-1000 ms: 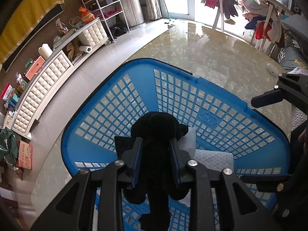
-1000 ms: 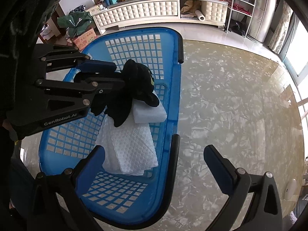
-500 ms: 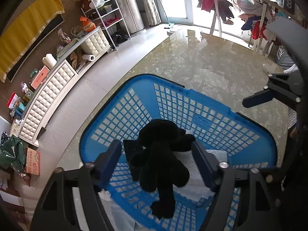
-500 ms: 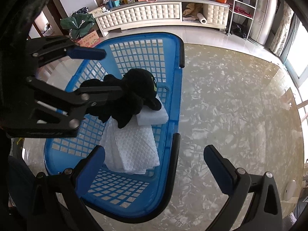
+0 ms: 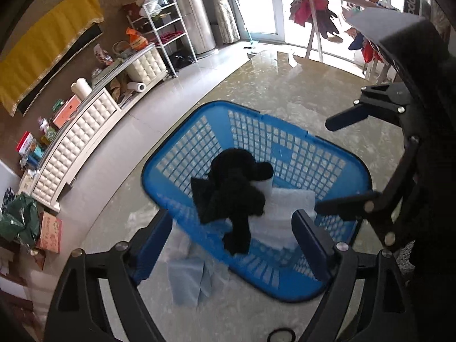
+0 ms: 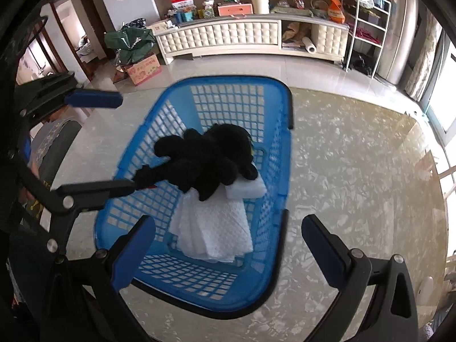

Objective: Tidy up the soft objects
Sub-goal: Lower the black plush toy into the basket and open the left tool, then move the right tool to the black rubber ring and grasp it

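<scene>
The black plush toy (image 6: 211, 158) lies mid-frame in the blue laundry basket (image 6: 280, 154), draped over a white foam block (image 6: 250, 188) and white padded sheets (image 6: 216, 225). The left gripper (image 5: 232, 242) is spread wide, empty (as is the right gripper (image 6: 228, 245)). A blue cloth (image 5: 186, 280) lies outside the basket, lower centre.

Blue basket (image 6: 199, 282): open-topped, reachable from above. Black plush toy (image 6: 211, 156) and white padded sheets (image 6: 213, 228) fill its middle and right; the left and near floor grid lies bare. Left gripper (image 6: 94, 142), fingers spread wide, hangs over the left rim. Glossy tabletop (image 6: 356, 185) to the right: open. Blue cloth (image 5: 188, 282) beside the basket.
</scene>
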Available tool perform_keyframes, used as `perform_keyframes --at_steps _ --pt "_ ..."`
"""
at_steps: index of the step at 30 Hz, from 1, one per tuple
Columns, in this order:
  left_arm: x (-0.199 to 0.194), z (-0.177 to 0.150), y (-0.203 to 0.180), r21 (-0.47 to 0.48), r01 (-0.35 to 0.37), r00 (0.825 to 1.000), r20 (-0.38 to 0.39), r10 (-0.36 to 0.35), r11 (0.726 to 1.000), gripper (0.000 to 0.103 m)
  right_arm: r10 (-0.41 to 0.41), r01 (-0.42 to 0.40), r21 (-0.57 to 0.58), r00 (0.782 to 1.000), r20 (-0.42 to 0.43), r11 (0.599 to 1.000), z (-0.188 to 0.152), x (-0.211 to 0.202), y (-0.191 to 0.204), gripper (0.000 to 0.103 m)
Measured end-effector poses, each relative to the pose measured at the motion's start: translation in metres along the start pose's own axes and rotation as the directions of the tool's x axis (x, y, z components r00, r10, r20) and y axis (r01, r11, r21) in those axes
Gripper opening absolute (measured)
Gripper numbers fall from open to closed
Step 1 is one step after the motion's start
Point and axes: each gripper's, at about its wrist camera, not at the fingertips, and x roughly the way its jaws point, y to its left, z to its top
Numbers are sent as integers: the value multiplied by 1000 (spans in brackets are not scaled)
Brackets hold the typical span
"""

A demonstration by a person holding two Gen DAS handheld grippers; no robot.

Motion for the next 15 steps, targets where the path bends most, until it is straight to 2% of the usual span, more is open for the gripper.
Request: perform_keyframes --at_steps 3,5,15 --pt "-14 -19 4 -4 -33 999 15 33 999 92 10 -9 -33 1000 17 999 3 -4 15 102" --pt "-23 -34 8 -20 -45 999 26 45 999 103 19 -17 -60 999 26 998 5 -6 26 103" --pt "-43 -110 33 -180 -64 997 27 70 982 103 80 -65 -214 995 58 975 10 -6 86 103"
